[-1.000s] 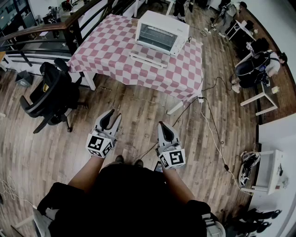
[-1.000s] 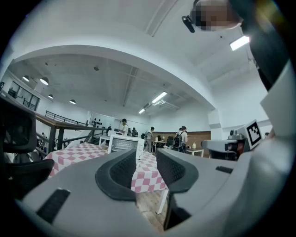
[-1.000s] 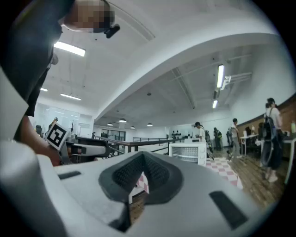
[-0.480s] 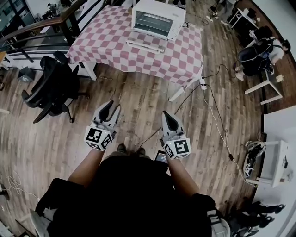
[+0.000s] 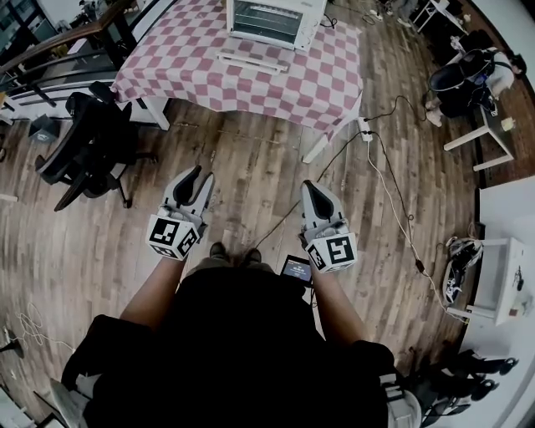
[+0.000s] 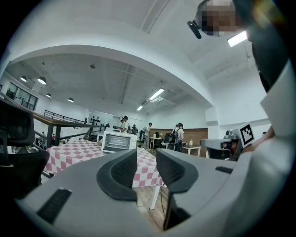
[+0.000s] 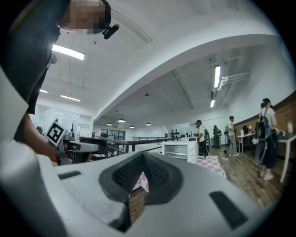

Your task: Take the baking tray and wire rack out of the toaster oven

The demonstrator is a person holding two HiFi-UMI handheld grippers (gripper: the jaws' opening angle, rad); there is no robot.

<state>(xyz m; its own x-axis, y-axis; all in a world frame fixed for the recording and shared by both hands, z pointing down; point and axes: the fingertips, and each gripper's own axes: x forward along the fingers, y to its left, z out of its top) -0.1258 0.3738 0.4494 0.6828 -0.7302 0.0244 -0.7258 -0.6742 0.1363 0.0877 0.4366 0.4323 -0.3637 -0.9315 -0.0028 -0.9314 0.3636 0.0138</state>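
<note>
Left gripper (image 5: 197, 177) jaws apart, right gripper (image 5: 314, 189) jaws together, both empty, over wood floor (image 5: 251, 175). Toaster oven (image 5: 276, 21) on checked table (image 5: 184, 67) well ahead of tips. Black chair (image 5: 88, 138) left of left gripper.

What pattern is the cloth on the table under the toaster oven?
The tablecloth is red-and-white checked, which shows best in the head view.

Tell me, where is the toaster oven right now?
In the head view the white toaster oven sits at the top centre, on the far side of the red-checked table; a black office chair stands off the table's left end.
</note>
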